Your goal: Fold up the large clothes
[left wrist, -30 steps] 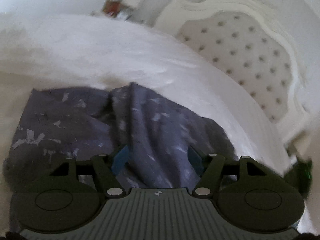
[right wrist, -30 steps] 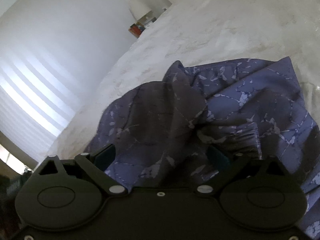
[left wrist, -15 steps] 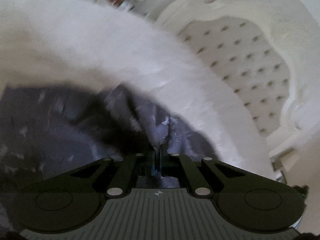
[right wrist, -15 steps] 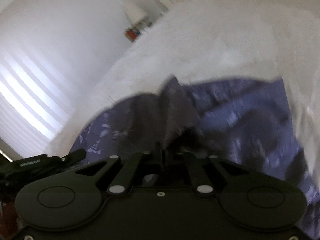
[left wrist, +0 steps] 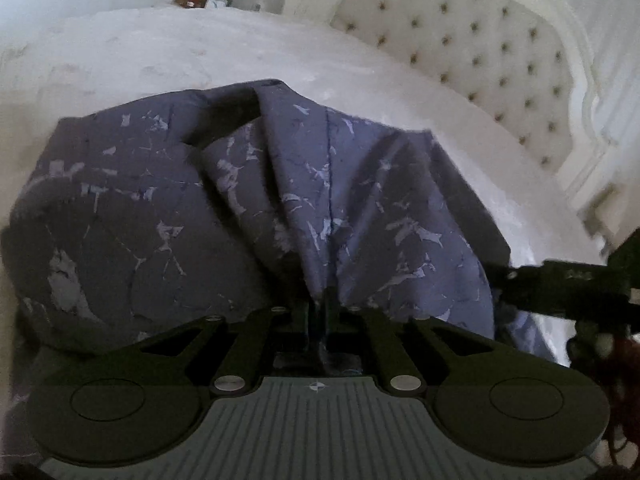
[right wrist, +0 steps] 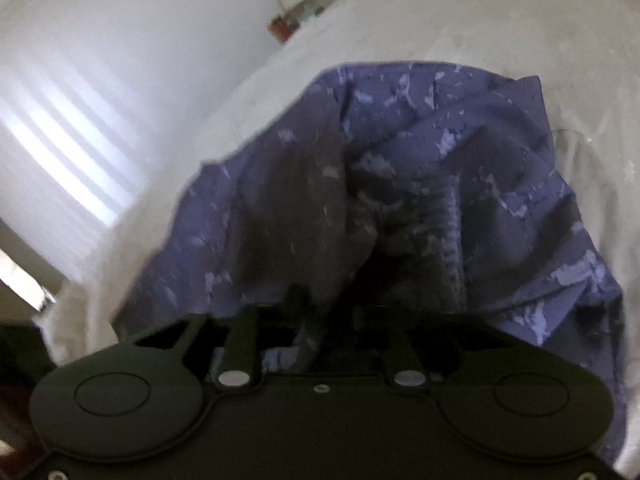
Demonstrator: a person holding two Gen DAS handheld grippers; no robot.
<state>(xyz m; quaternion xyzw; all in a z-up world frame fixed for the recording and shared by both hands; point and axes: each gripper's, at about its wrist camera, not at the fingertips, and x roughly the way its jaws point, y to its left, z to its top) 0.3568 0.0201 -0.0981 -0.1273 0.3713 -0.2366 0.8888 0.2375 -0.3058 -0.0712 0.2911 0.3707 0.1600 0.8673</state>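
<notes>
My left claw is pinched tight on a fold of the purple patterned garment, which drapes w/ creases over the white bed. Right claw is clamped on another bunched fold of it. Tufted headboard sits beyond.

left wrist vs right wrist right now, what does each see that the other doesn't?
Left wrist only: white button-tufted headboard and the right gripper's black body at the right edge.
Right wrist only: bright striped window blind.
Both: purple garment with pale marbled print bunched on the white bedspread, each view's own gripper, left gripper and right gripper, shut on it.
</notes>
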